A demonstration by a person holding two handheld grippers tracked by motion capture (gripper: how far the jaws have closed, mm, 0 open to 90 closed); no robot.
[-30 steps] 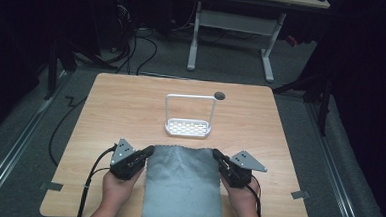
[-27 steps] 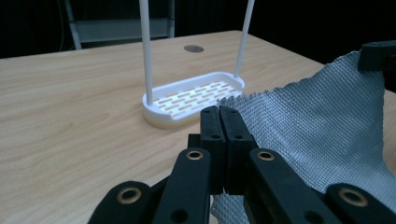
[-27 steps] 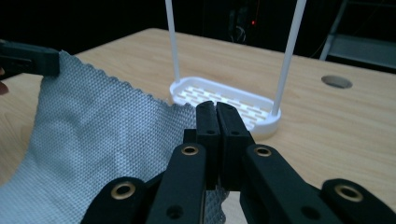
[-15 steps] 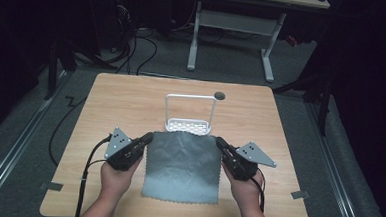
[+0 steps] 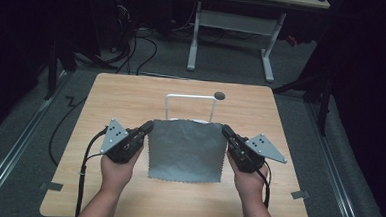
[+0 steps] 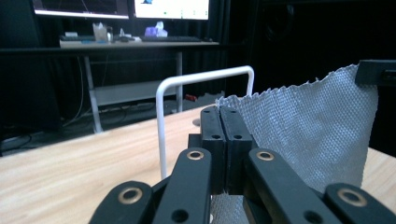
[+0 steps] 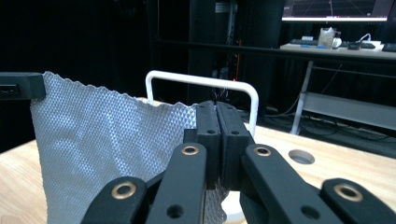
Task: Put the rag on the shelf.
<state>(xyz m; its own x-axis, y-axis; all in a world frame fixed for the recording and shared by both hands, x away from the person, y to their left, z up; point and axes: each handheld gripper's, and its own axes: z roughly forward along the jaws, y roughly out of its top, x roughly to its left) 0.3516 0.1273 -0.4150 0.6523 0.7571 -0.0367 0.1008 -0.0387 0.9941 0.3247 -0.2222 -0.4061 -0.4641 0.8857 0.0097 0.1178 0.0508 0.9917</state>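
Lifting grey cloth, both top corners clamped

Since 1.0 s ago the cloth (image 5: 186, 150) went from lying flat on the table near the person to hanging upright between the two grippers; both hands moved forward and apart. Its top edge now sits just in front of the white rack (image 5: 190, 107), covering the rack's perforated base that was visible earlier.

Left gripper (image 5: 146, 128): jaws pressed together on the cloth's top left corner. Left gripper view shows the pads meeting with fabric between them. Right gripper (image 5: 227, 132): same, jaws closed on the top right corner.

Cloth: grey, coarse waffle-like weave, zigzag-cut edges, roughly rectangular, slightly rumpled, top edge sagging a bit between the grips. Lower edge is at or near the tabletop; cannot tell if it touches.

Rack: thin white tube bent into an arch with rounded corners, standing upright on a white base. Nothing hangs on it.

Table (image 5: 131, 98): light wood grain, with a round dark hole (image 5: 219, 95) near the far edge, just right of the rack
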